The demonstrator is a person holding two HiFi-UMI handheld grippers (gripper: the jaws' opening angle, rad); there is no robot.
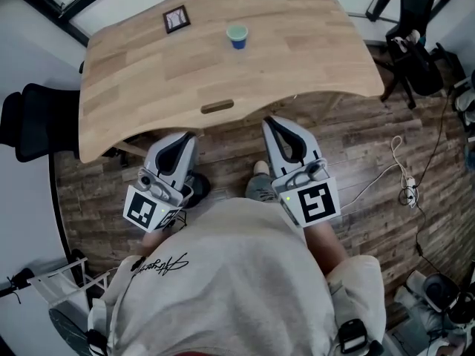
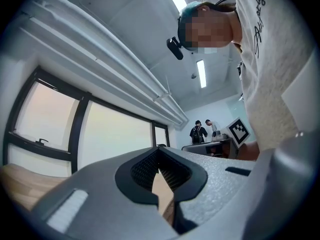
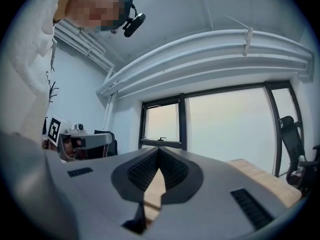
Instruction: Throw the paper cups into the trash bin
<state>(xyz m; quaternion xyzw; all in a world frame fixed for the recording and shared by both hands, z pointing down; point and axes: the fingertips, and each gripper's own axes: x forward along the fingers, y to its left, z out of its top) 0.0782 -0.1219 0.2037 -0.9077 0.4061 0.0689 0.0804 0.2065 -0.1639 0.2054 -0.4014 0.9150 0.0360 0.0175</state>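
**Q:** Where is the cup, and how will it handle?

**A:** One cup point(image 1: 237, 36) stands upright on the far half of the table point(image 1: 133, 87), just right of a marker card point(image 1: 177, 19) and well apart from both my grippers. I judge it light, thin-walled and easily crushed. I cannot tell whether it holds anything. Take hold across the wall, a little below the rim, where the rolled edge stiffens it. Use light pressure: a hard squeeze would buckle the wall, and a nudge would tip or slide it.

**Q:** State of the left gripper?

**A:** My left gripper point(image 1: 183, 138) is off the table, by its near edge and in front of my body, and points toward the table. Its jaws meet at the tips. Nothing is between them; only table wood shows through the gap behind the tips.

**Q:** And the right?

**A:** My right gripper point(image 1: 272, 123) is just beside the same edge and points the same way. Its jaws are also closed together and empty. Whichever gripper takes the cup must first open wider than the cup. No bin shows in any view.
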